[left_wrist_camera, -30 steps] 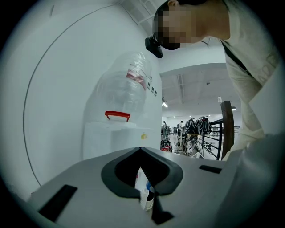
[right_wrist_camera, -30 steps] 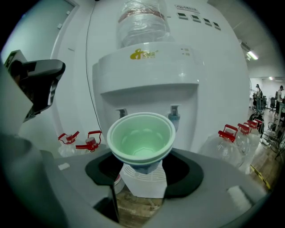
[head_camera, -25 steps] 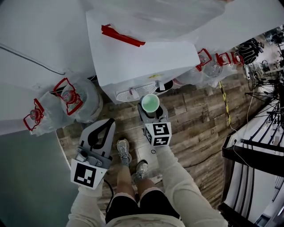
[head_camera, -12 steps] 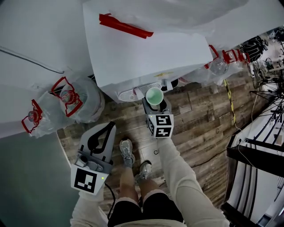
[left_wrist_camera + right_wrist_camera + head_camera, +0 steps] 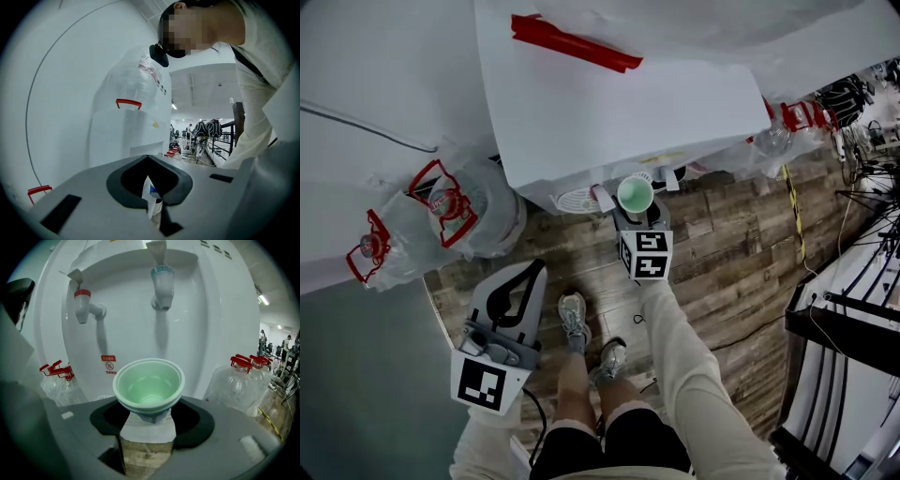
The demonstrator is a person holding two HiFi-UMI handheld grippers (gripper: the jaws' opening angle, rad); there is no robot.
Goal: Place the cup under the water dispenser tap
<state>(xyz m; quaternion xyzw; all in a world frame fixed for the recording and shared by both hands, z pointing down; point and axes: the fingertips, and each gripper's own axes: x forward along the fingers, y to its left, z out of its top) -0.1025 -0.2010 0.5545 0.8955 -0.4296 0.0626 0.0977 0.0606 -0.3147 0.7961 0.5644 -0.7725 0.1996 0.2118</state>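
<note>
Right tongs [image 5: 636,217] stand fairly wide and grip a pale green cup [image 5: 148,380] by its lower part, mouth up and nothing visible inside. Left tongs [image 5: 528,272] hang low at the person's side over the wooden floor [image 5: 722,244], tips together and empty. Compared with a second ago, the cup has been carried forward from the open floor to the front edge of the white water dispenser [image 5: 609,103], and it now overlaps the right end of the drip tray [image 5: 577,199]. In the right gripper view the recess fills the frame: the blue tap [image 5: 161,282] hangs above the cup and roughly in line with it, while the red tap [image 5: 83,305] is off to the left. The approach therefore appears nearly complete. What probably remains is a short move inward and down to seat the cup on the tray before release. Whether the rim lies squarely beneath the spout cannot be judged. Large water bottles [image 5: 464,211] flank the dispenser.
</note>
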